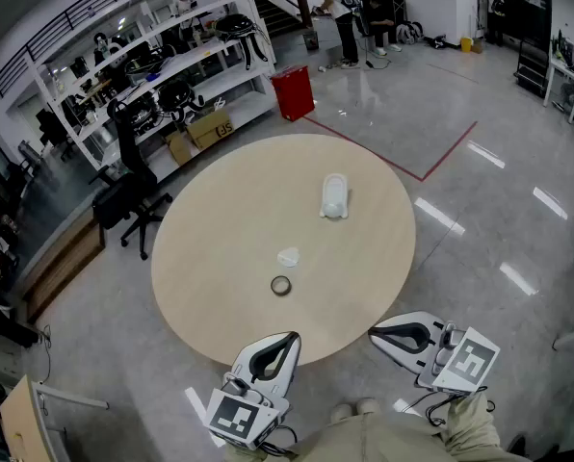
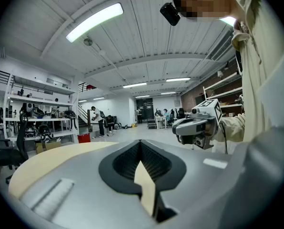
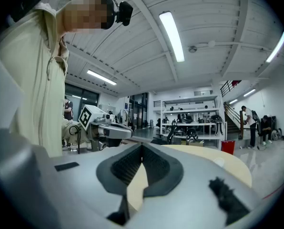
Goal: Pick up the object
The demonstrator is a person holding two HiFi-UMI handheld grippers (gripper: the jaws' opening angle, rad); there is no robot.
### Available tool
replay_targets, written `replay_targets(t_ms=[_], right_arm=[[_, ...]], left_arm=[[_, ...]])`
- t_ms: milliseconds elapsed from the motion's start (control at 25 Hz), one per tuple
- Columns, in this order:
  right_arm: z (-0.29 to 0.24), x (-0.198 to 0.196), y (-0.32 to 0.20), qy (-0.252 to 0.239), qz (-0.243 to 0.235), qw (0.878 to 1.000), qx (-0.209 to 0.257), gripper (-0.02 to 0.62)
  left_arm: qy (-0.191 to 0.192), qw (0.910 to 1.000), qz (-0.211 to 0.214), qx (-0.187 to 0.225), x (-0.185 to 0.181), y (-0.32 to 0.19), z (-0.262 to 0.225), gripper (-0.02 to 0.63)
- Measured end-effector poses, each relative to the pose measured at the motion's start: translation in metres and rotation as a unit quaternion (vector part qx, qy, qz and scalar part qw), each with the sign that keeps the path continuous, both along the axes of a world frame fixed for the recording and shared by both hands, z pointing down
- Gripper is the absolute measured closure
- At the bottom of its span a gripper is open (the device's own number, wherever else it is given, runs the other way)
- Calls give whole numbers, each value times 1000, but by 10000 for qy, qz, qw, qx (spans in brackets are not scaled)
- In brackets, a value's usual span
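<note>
Nearest to the person, the left tongs [image 1: 289, 339] and the right tongs [image 1: 376, 333] hang by the near edge of the round desk [image 1: 210, 258], both pointing toward its middle. Each pair is pressed together and pinches nothing; through the loop behind the tips only the desk top shows. I judge this to be a waiting position before the reach, because nothing on the desk is touched yet. The cube [image 1: 237, 417] on the left tongs, like the one on the right, carries a black-and-white square marker, which is a pattern and not words.

Further on the desk lie three things, apart from each other: a dark ring [image 1: 281, 285], just beyond it a small white piece [image 1: 288, 256], and further again a white bottle [image 1: 334, 197] lying on its side. The task does not say which one is the object; the ring is closest to the left tongs.

Behind the desk a red bin [image 1: 294, 92] stands on the floor beside the shelves [image 1: 162, 56]. A cardboard box [image 1: 210, 128] below them has dark print, too small to read.
</note>
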State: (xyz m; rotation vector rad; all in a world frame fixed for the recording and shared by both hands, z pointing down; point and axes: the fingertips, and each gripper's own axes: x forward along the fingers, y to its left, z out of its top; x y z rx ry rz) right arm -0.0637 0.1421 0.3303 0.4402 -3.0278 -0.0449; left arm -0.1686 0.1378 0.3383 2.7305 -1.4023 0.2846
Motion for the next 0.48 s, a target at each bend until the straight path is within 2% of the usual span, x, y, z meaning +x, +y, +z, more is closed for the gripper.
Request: replay_targets(t_ms=[480], right_arm=[[5,19,-24,18,115,9999,-16,594]], left_arm=[[-72,9996,48,255,14,-27,2,600]])
